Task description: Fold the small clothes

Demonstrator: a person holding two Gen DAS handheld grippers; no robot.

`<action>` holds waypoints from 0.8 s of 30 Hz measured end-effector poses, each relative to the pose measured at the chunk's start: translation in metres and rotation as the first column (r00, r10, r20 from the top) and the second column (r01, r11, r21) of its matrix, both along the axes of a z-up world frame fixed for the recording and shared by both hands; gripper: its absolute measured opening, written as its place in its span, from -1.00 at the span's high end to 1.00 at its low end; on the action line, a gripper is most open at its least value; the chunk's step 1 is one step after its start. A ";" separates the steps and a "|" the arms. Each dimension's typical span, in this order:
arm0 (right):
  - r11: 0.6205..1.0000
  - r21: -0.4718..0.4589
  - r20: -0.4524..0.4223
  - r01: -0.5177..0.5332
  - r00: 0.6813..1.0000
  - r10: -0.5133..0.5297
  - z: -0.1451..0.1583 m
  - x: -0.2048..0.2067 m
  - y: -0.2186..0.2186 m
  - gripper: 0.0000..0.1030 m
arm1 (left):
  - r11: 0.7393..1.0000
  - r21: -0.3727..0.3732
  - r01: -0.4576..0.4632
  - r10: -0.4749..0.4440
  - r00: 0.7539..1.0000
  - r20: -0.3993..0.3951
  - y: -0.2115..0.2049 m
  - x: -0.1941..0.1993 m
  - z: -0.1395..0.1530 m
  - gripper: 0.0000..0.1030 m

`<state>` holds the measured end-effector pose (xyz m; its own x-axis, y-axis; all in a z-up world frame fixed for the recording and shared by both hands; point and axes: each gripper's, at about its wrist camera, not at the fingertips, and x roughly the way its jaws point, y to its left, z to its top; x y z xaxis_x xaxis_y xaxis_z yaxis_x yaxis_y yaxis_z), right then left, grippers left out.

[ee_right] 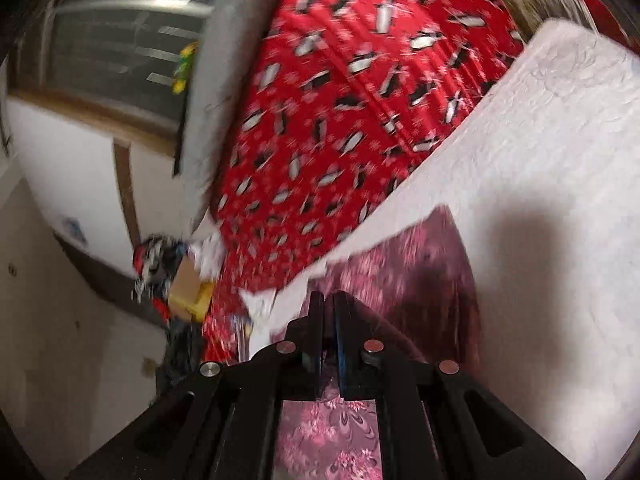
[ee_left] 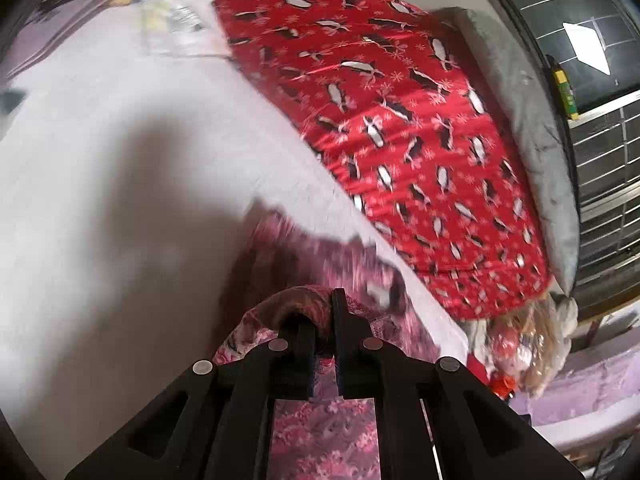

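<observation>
Both black two-finger grippers are clenched on the same piece of clothing — a small, thin garment of maroon-and-pink floral printed fabric [ee_left: 320, 260]. From the left wrist camera, the left gripper [ee_left: 325, 300] has its fingers nearly together, and a rolled edge of the garment bunches up and arches over the left-hand finger, pinched in the narrow slot between the two. More of the same cloth shows under the gripper body at the bottom of that view, and the rest streams forward from the fingertips, blurred, over the white textured bed sheet [ee_left: 120, 160].

From the right wrist camera, the right gripper [ee_right: 329, 300] is likewise closed tight, its fingers almost touching, with the floral fabric [ee_right: 420, 272] caught between them and showing again beneath the gripper body. Ahead of the fingertips the garment spreads out as a flat, dark pink sheet whose far edge lies just above or on the white sheet [ee_right: 540, 140] — the blur does not let me tell which. A dark shadow falls on the sheet to its right.

Beyond the garment in both views lies a large red blanket printed with black-and-white penguins and pale snowflakes [ee_left: 400, 120], along the far side of the sheet. A grey cushion or pillow [ee_left: 532, 120] sits against the blanket's outer edge, next to a window with metal bars [ee_left: 600, 140]. In the right wrist view, a heap of mixed things with a yellow-brown box [ee_right: 188, 288] sits near the blanket's lower corner.
</observation>
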<state>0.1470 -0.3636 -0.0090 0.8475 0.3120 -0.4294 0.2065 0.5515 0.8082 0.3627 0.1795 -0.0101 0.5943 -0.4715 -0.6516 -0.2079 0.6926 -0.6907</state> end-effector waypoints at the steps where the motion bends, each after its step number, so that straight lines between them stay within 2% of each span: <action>1: 1.000 0.009 -0.005 0.020 1.000 -0.020 -0.009 0.010 -0.006 0.91 | 1.000 0.002 -0.005 0.005 1.000 -0.004 -0.002 0.017 -0.004 0.89; 5: 0.996 0.021 -0.095 0.084 0.992 -0.082 -0.052 0.048 -0.027 0.91 | 1.000 0.000 -0.028 0.028 0.997 -0.070 -0.013 0.069 -0.042 0.88; 8: 0.995 0.023 -0.176 0.095 0.980 -0.089 -0.074 0.063 -0.035 0.82 | 0.999 -0.018 -0.043 0.039 0.985 -0.168 -0.018 0.101 -0.076 0.88; 10: 0.994 0.012 -0.179 0.110 0.978 -0.106 -0.071 0.066 -0.041 0.78 | 0.996 -0.082 -0.043 0.026 0.981 -0.192 -0.015 0.112 -0.085 0.88; 11: 0.992 0.019 -0.153 0.121 0.981 -0.117 -0.067 0.064 -0.045 0.78 | 0.992 -0.120 -0.042 0.020 0.983 -0.182 -0.012 0.115 -0.084 0.88; 12: 0.988 0.034 -0.091 0.150 0.985 -0.147 -0.057 0.057 -0.053 0.75 | 0.984 -0.176 -0.040 0.011 0.987 -0.162 -0.007 0.119 -0.083 0.88; 14: 0.980 0.024 -0.037 0.198 0.980 -0.197 -0.043 0.044 -0.061 0.34 | 0.957 -0.289 -0.025 -0.012 0.992 -0.126 0.005 0.121 -0.080 0.88; 15: 0.976 -0.027 -0.037 0.216 0.976 -0.216 -0.036 0.037 -0.064 0.28 | 0.944 -0.328 -0.008 -0.030 0.993 -0.110 0.009 0.123 -0.078 0.88; 16: 0.976 -0.074 -0.062 0.203 0.976 -0.208 -0.032 0.036 -0.063 0.27 | 0.941 -0.337 0.019 -0.054 0.994 -0.097 0.012 0.126 -0.076 0.88; 18: 0.979 -0.150 -0.130 0.139 0.979 -0.159 -0.032 0.038 -0.055 0.27 | 0.949 -0.314 0.029 -0.063 0.993 -0.098 0.015 0.130 -0.078 0.87; 20: 0.977 -0.188 -0.177 0.099 0.975 -0.133 -0.037 0.041 -0.047 0.26 | 0.964 -0.263 0.036 -0.069 0.991 -0.116 0.013 0.132 -0.081 0.84; 21: 0.975 -0.210 -0.204 0.078 0.971 -0.121 -0.041 0.042 -0.041 0.26 | 0.988 -0.152 0.036 -0.062 0.983 -0.171 0.005 0.133 -0.084 0.84; 22: 0.973 -0.218 -0.216 0.070 0.969 -0.118 -0.045 0.043 -0.038 0.25 | 0.996 -0.079 0.045 -0.061 0.975 -0.216 -0.003 0.135 -0.087 0.84; 24: 0.974 -0.220 -0.233 0.060 0.966 -0.112 -0.052 0.046 -0.033 0.24 | 0.995 -0.036 0.088 -0.094 0.968 -0.233 -0.019 0.137 -0.085 0.85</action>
